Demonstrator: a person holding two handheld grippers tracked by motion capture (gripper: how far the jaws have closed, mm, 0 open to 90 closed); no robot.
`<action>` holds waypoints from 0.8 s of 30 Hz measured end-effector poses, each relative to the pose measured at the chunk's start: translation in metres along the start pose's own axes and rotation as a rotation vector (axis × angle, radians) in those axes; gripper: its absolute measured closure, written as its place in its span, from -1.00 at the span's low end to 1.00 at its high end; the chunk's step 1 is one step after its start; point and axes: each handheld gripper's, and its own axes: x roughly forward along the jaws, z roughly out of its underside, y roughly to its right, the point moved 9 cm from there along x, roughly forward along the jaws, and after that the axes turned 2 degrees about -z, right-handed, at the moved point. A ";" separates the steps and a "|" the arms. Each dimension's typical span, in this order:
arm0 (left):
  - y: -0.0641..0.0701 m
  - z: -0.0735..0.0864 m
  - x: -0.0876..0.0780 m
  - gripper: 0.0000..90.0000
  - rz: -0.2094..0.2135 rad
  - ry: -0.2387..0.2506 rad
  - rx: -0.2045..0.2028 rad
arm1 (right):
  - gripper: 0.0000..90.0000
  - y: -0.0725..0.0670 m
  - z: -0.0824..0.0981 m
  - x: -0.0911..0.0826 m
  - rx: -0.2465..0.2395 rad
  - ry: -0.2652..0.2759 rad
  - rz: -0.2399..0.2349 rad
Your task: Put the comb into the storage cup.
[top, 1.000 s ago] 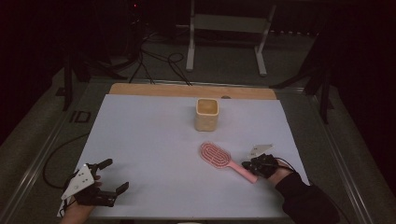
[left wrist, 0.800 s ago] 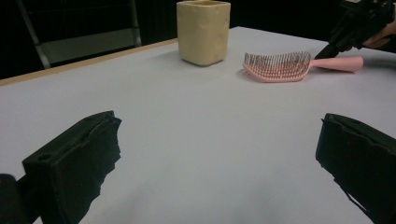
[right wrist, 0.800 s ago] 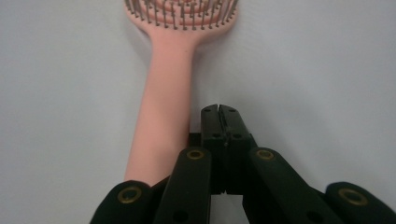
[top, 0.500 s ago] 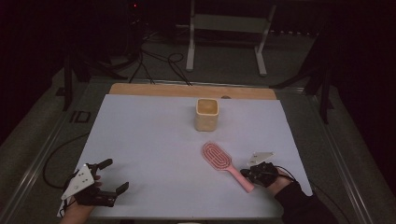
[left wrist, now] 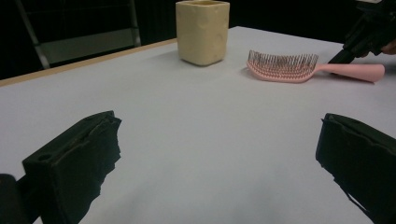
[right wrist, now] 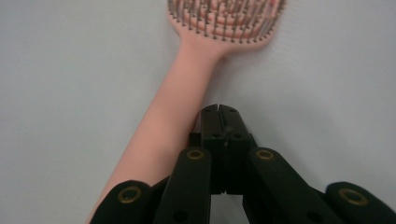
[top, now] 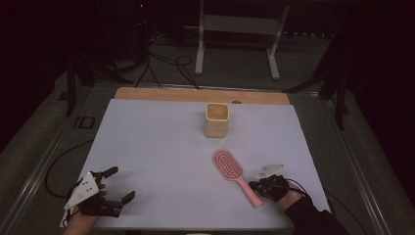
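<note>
My pink hairbrush [top: 234, 175] lies flat on the white worktop [top: 156, 147], bristles up. Its oval, looped head points toward eleven o'clock and its plain handle toward five o'clock. It sits near the worktop's five o'clock corner, at six o'clock from the cream cup [top: 216, 119].

The left gripper [top: 113, 188] rests low at the near left, in the person's left hand [top: 80, 220]; its two black jaws stand wide apart, with nothing between them, and the grey three-cornered plate [top: 83, 188] on top faces up. The right gripper [top: 255, 186] lies at the near right, held by the right hand [top: 288, 198] in a dark sleeve [top: 313, 220]. Its jaws are pressed together, tip to tip, and point toward the left.
</note>
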 end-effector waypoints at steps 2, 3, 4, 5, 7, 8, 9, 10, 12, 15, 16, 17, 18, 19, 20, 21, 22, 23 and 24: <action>0.000 0.000 0.000 -1.00 0.002 0.001 -0.001 | 1.00 -0.005 -0.001 0.000 -0.004 0.000 -0.008; 0.000 0.000 0.000 -1.00 0.001 0.000 0.000 | 1.00 -0.006 -0.001 0.001 -0.012 -0.002 -0.009; 0.000 0.000 0.000 -1.00 0.001 0.000 0.000 | 1.00 -0.006 -0.001 0.001 -0.012 -0.002 -0.009; 0.000 0.000 0.000 -1.00 0.002 0.001 -0.001 | 1.00 -0.007 -0.002 0.001 -0.011 0.000 -0.010; 0.000 0.000 0.000 -1.00 0.001 0.003 -0.002 | 1.00 -0.008 -0.002 0.001 -0.015 -0.002 -0.012; 0.000 0.000 0.000 -1.00 0.001 0.003 -0.003 | 1.00 -0.008 -0.002 0.001 -0.017 -0.003 -0.009; 0.000 0.000 0.000 -1.00 0.001 0.004 -0.004 | 1.00 -0.006 -0.002 0.001 -0.012 -0.004 -0.001; 0.000 0.000 0.000 -1.00 0.000 0.003 -0.003 | 1.00 -0.005 -0.002 0.000 -0.008 -0.002 0.004; 0.000 0.000 0.000 -1.00 -0.001 0.004 -0.005 | 1.00 -0.002 -0.003 -0.002 0.001 0.005 0.023; 0.000 -0.001 0.000 -1.00 -0.002 0.005 -0.006 | 1.00 0.003 -0.006 -0.008 0.017 0.022 0.051; 0.000 -0.001 0.000 -1.00 -0.002 0.005 -0.006 | 1.00 0.005 -0.007 -0.010 0.025 0.024 0.063; 0.000 -0.001 0.000 -1.00 -0.002 0.005 -0.006 | 1.00 0.006 -0.007 -0.012 0.027 0.025 0.071; 0.000 -0.001 0.000 -1.00 -0.001 0.005 -0.006 | 1.00 0.008 -0.008 -0.014 0.032 0.030 0.083; 0.000 -0.001 0.000 -1.00 -0.001 0.006 -0.006 | 1.00 0.009 -0.009 -0.016 0.040 0.034 0.087; 0.000 -0.001 0.000 -1.00 -0.002 0.005 -0.005 | 0.99 0.010 -0.010 -0.018 0.034 0.036 0.097; 0.000 -0.001 0.000 -1.00 -0.001 0.005 -0.004 | 0.99 0.010 -0.012 -0.020 0.034 0.037 0.106; 0.000 0.000 0.000 -1.00 -0.002 0.003 -0.003 | 0.98 0.011 -0.014 -0.023 0.037 0.040 0.112; 0.000 0.000 0.000 -1.00 -0.001 0.002 -0.003 | 0.98 0.011 -0.015 -0.025 0.039 0.045 0.121; 0.000 0.000 0.000 -1.00 -0.001 0.001 -0.002 | 0.97 0.011 -0.018 -0.028 0.042 0.051 0.130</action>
